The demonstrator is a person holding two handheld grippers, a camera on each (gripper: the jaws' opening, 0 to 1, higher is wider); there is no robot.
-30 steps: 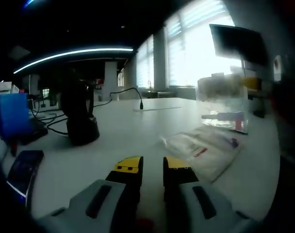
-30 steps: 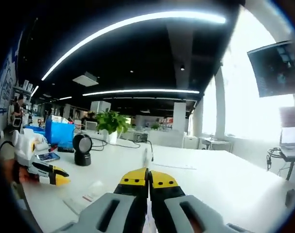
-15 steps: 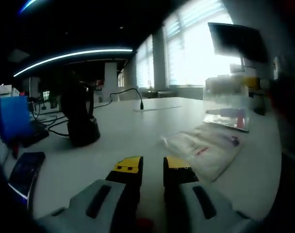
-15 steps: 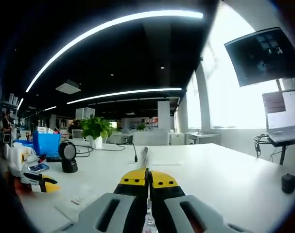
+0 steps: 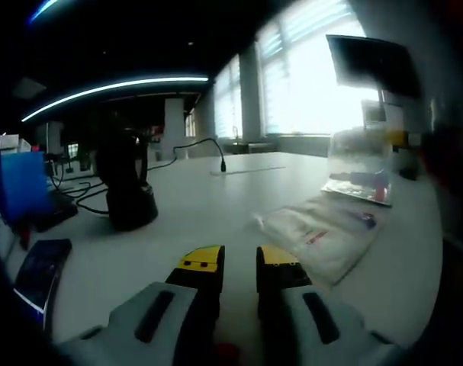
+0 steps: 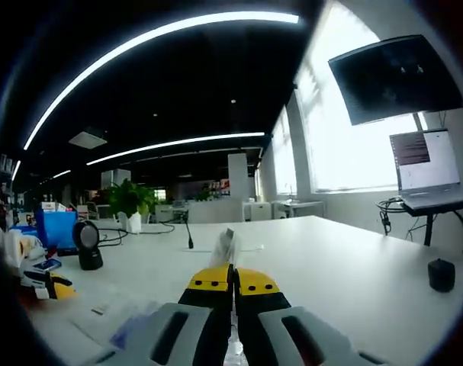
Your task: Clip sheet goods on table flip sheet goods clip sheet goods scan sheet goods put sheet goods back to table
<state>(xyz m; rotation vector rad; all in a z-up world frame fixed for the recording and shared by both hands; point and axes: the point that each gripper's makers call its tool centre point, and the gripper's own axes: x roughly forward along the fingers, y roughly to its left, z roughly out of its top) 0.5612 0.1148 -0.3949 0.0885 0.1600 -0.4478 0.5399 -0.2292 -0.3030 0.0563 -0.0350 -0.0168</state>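
The right gripper (image 6: 233, 279) pinches a clear packet (image 5: 358, 166) aloft; turn its label squarely toward the scanner (image 6: 87, 245), while the left gripper (image 5: 239, 263) idles, fingers spread.

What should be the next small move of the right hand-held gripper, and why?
Probably carry the clear packet toward the black scanner. The right hand-held gripper is shut on the packet, lifted above the white table, and the scanner stands off to its left.

Yellow-tipped grey left gripper (image 5: 239, 263), white table (image 5: 193, 206), blue box (image 5: 21, 183), black scanner (image 5: 124, 187)
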